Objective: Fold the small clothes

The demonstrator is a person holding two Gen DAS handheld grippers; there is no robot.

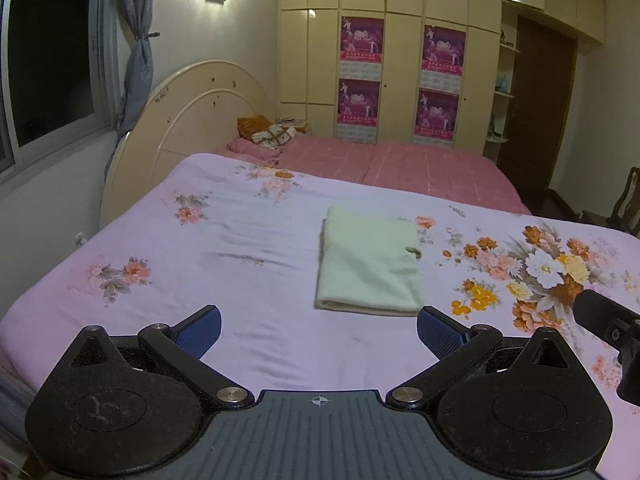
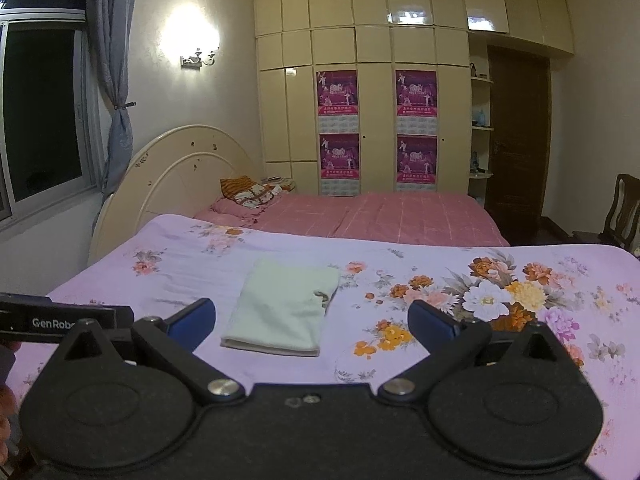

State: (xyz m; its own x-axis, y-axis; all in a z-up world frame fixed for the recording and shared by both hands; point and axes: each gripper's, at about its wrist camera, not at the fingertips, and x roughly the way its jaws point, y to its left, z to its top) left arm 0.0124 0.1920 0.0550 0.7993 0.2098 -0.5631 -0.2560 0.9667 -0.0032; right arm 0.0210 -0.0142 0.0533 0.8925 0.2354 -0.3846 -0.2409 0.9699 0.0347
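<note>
A pale green cloth [image 1: 370, 264] lies folded into a neat rectangle on the lilac floral bedspread [image 1: 200, 248], with a small tag at its right edge. My left gripper [image 1: 319, 330] hovers just short of its near edge, open and empty. In the right wrist view the same folded cloth [image 2: 282, 310] sits ahead and slightly left of centre. My right gripper [image 2: 311, 320] is open too, nothing between its blue pads [image 2: 192, 322], and held back from the cloth's near fold.
The right gripper's body [image 1: 608, 328] juts in at the left wrist view's right edge; the left gripper's body [image 2: 60, 320] shows at the other view's left. A pink bed [image 1: 400, 164] with pillows, a cream headboard [image 1: 192, 120], wardrobes and a chair [image 2: 624, 208] lie beyond.
</note>
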